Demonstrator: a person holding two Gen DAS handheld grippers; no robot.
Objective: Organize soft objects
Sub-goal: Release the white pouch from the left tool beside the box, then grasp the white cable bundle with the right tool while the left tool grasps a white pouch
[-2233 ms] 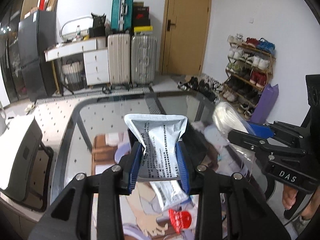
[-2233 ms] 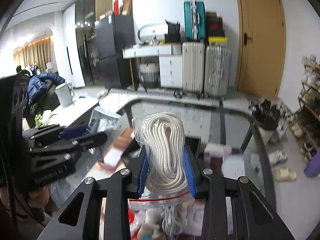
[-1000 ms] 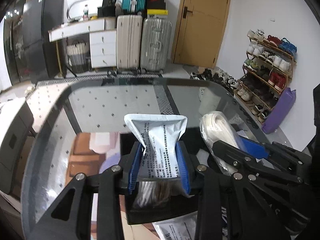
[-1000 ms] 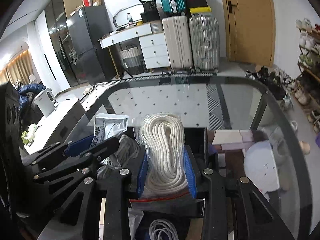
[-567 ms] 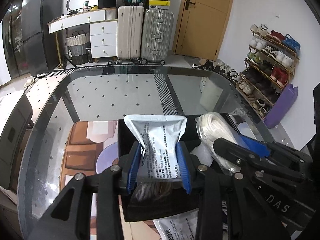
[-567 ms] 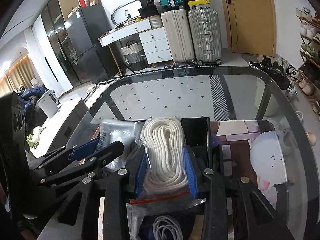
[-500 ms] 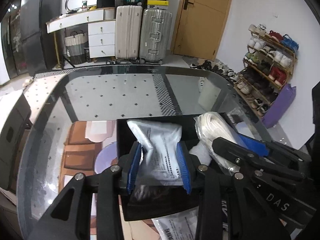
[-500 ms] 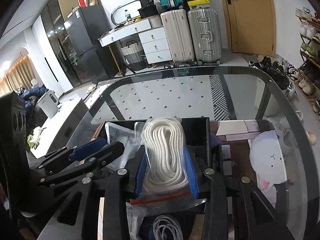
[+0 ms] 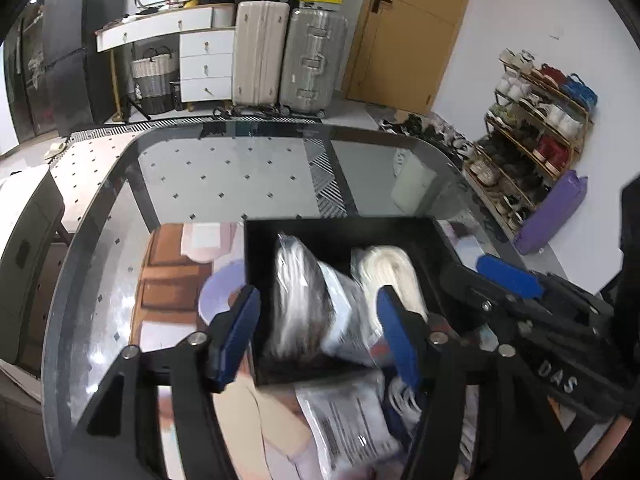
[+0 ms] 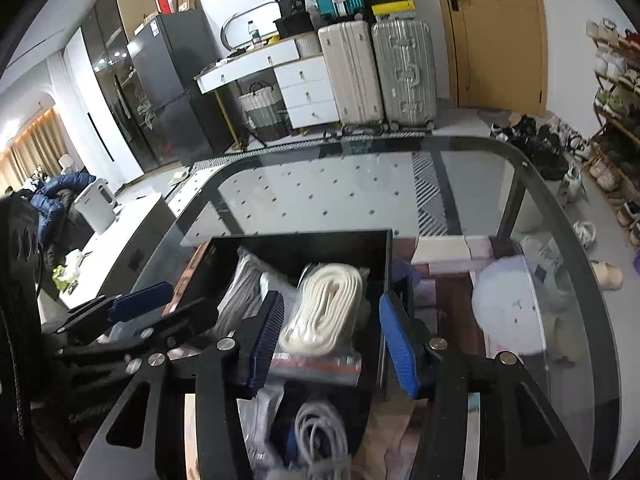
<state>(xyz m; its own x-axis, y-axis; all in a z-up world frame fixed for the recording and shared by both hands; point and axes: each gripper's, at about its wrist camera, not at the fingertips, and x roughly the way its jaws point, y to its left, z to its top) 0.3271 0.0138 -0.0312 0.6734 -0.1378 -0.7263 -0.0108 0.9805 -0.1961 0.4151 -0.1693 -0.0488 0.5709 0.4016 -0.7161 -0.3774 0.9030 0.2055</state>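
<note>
A black box (image 9: 340,230) stands on the glass table. In it lie a silver foil pouch (image 9: 316,308) and a clear bag of white rope (image 9: 390,276). My left gripper (image 9: 316,334) hovers over the pouch, jaws opening, blue pads clear of it. In the right wrist view the rope bag (image 10: 324,312) lies in the box (image 10: 300,240) beside the pouch (image 10: 240,292). My right gripper (image 10: 332,342) is above the bag's red zip edge, jaws opening and not touching it. The left gripper's fingers (image 10: 140,296) show at the left.
A printed pouch (image 9: 348,420) and a coiled white cable (image 10: 320,436) lie on the near side of the box. The glass table (image 9: 240,172) stretches beyond it to a dark rounded rim. Suitcases (image 9: 288,56) and a shoe rack (image 9: 532,132) stand on the floor behind.
Both grippers have opened. The foil pouch and the rope bag have dropped out of the jaws and now lie tilted in the black box. Both hands shifted a little.
</note>
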